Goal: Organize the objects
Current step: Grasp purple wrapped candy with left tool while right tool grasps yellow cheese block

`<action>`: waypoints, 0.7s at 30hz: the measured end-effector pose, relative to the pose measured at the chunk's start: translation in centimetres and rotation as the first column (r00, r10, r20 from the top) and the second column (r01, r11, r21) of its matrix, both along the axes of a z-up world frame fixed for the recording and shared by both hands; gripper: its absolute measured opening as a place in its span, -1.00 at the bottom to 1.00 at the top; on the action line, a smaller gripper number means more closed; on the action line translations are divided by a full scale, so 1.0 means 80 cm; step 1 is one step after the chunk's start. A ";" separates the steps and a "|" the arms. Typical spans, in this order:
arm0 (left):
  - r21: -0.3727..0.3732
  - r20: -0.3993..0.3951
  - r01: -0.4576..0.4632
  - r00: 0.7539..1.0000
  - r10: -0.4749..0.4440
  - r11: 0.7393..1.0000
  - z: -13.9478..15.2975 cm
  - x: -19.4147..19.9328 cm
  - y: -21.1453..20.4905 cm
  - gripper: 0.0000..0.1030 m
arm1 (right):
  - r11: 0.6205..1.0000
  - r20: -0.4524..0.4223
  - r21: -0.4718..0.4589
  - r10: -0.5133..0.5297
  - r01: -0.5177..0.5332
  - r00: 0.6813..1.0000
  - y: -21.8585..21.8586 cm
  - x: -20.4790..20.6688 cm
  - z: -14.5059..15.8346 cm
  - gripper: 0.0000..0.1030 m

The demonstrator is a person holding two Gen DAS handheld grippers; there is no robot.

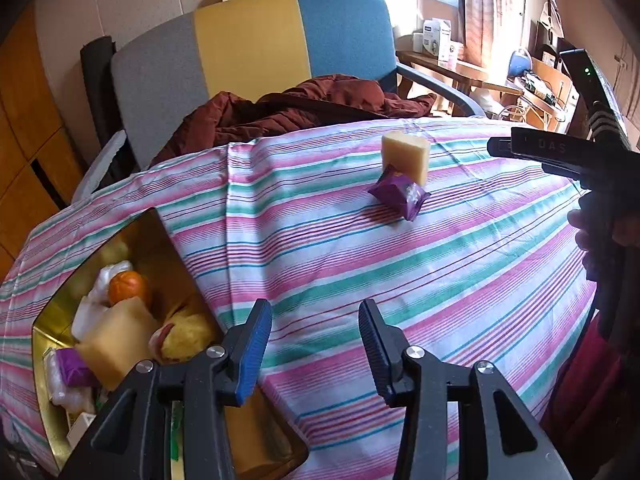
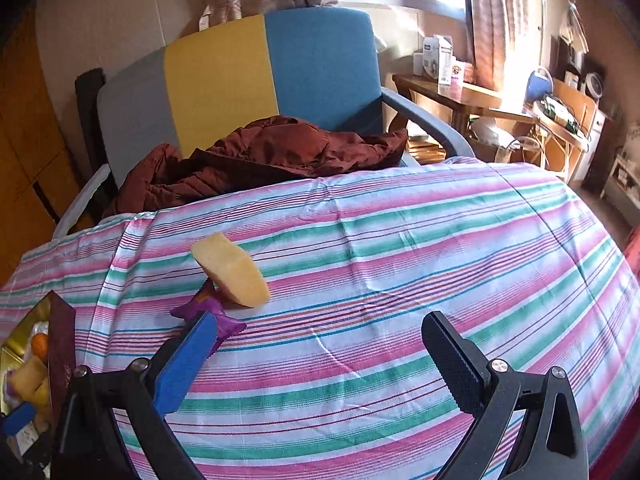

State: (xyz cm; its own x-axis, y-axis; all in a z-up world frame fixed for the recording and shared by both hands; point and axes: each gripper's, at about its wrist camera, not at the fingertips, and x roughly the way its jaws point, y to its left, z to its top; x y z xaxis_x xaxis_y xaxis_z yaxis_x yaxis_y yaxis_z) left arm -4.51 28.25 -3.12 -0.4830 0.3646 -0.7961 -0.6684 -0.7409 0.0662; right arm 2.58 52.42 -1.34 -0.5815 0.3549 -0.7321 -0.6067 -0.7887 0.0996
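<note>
On the striped tablecloth a pale yellow block stands upright, with a purple snack packet leaning at its foot. My left gripper is open with nothing between its fingers, near the table's front and beside the gold box. In the right wrist view, the yellow block tilts over the purple packet, just beyond the blue left pad. My right gripper is open wide over bare cloth and holds nothing.
The gold box holds an orange, a yellow block, a purple packet and white wrapped items. Its dark red wall shows at left. A chair with a brown jacket stands behind the table. A hand grips the right tool.
</note>
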 end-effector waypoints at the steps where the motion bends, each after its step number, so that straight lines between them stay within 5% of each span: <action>1: -0.003 0.002 0.004 1.000 -0.004 1.000 -0.001 -0.002 0.006 -0.12 | 1.000 -0.003 -0.016 -0.009 0.009 1.000 0.004 0.002 -0.001 0.99; 21: -0.036 0.051 0.077 0.996 -0.075 0.996 -0.031 -0.045 0.097 -0.12 | 0.994 0.014 -0.092 -0.050 0.051 0.999 0.019 0.009 -0.007 0.99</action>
